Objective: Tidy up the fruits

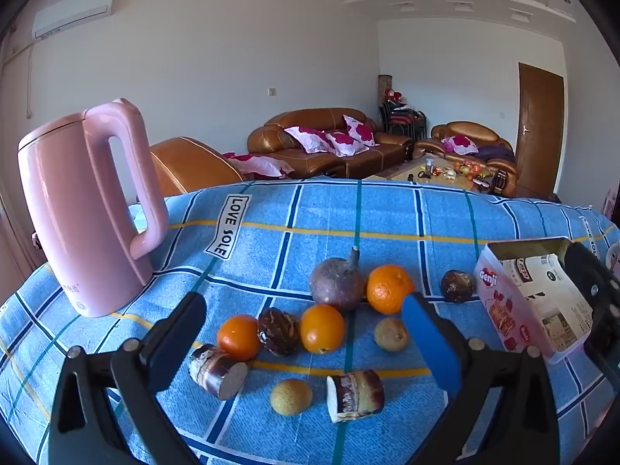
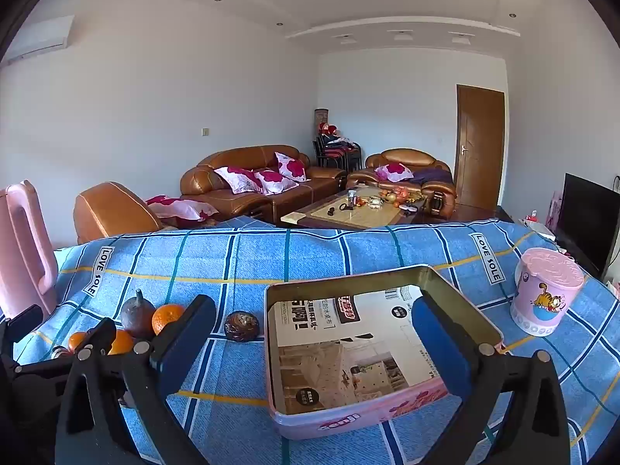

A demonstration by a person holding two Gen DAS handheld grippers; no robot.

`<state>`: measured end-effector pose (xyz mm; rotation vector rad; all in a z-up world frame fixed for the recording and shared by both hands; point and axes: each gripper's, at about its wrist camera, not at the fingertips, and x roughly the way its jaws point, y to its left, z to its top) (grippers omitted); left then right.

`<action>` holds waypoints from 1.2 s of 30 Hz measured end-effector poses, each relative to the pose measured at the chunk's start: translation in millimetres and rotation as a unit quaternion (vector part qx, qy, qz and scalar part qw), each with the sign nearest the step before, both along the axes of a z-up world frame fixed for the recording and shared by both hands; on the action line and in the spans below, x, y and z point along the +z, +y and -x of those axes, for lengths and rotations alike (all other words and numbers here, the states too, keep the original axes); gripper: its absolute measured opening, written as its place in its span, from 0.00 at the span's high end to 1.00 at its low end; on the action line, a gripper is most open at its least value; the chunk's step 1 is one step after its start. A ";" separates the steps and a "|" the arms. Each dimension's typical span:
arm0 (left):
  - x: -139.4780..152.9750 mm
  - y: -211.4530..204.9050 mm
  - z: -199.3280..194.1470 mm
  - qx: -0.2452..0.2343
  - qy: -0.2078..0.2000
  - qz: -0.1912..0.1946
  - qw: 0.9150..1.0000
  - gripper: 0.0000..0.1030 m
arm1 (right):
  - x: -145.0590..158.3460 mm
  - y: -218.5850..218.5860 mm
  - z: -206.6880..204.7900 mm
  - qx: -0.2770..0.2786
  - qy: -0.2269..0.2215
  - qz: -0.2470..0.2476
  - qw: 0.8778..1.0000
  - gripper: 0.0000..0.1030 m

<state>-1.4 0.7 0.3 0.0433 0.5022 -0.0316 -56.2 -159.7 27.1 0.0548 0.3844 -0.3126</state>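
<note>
Spread across a blue checked cloth [image 1: 310,217] that covers the tabletop, the fruits are seen grouped in the left wrist view. Three round oranges are counted: one at the left [image 1: 238,336], one in the middle [image 1: 322,328] and one further back [image 1: 389,288]. A dull purple round fruit with a stem [image 1: 336,283] is set just beside the rear orange. A dark brown wrinkled fruit [image 1: 279,331] is lodged between the left and middle oranges, and a second dark brown fruit [image 1: 457,286] lies apart, near the tin. Two small yellow-green round fruits [image 1: 391,334] [image 1: 290,396] and two cut purple-skinned cylindrical pieces [image 1: 217,371] [image 1: 354,395] are found nearest the camera.

A pink rectangular tin box [image 2: 348,414], lidless and lined with printed paper, stands to the right of the fruits; no fruit is seen inside it. A tall pink plastic kettle [image 1: 81,213] is placed at the left of the cloth, and a pink lidded cup with a cartoon cat [image 2: 546,294] at the right.

The left claw [image 1: 306,329] is held wide open above the fruit cluster, with nothing gripped. The right claw [image 2: 314,333] is likewise spread wide, one finger over the tin's interior, and nothing is clasped by it.
</note>
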 end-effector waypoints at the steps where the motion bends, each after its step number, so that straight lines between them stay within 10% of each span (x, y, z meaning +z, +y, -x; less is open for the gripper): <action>1: 0.3 -0.2 1.2 -0.005 -0.001 0.001 1.000 0.00 | -0.2 -0.1 -0.2 0.000 0.000 0.001 1.000 0.01; 36: 5.3 -1.0 7.7 -0.007 -0.002 -0.002 1.000 0.00 | -6.2 -2.0 -7.0 0.003 0.018 -0.008 1.000 0.01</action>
